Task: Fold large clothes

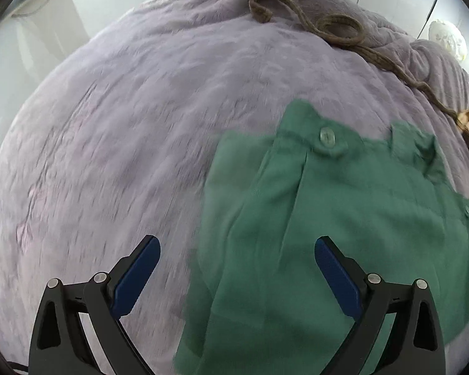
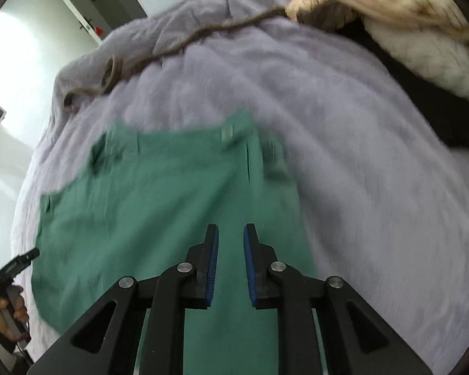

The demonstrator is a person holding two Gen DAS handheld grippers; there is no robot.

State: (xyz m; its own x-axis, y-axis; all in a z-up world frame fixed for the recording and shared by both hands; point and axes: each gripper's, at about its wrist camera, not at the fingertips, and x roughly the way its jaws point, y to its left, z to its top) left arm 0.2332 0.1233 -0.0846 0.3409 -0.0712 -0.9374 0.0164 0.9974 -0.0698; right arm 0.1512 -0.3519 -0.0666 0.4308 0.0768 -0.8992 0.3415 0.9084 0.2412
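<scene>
Green trousers lie flat on a lilac bedspread, waistband with a button at the far end. My left gripper is wide open above the trousers' left edge, holding nothing. In the right wrist view the trousers spread left of centre. My right gripper hovers over the trousers with a narrow gap between its blue pads and nothing between them. The left hand and its tool show at the left edge.
A brown knitted cord snakes across the far side of the bed. A cream knitted garment and a dark cloth lie at the far right. White cabinets stand behind the bed.
</scene>
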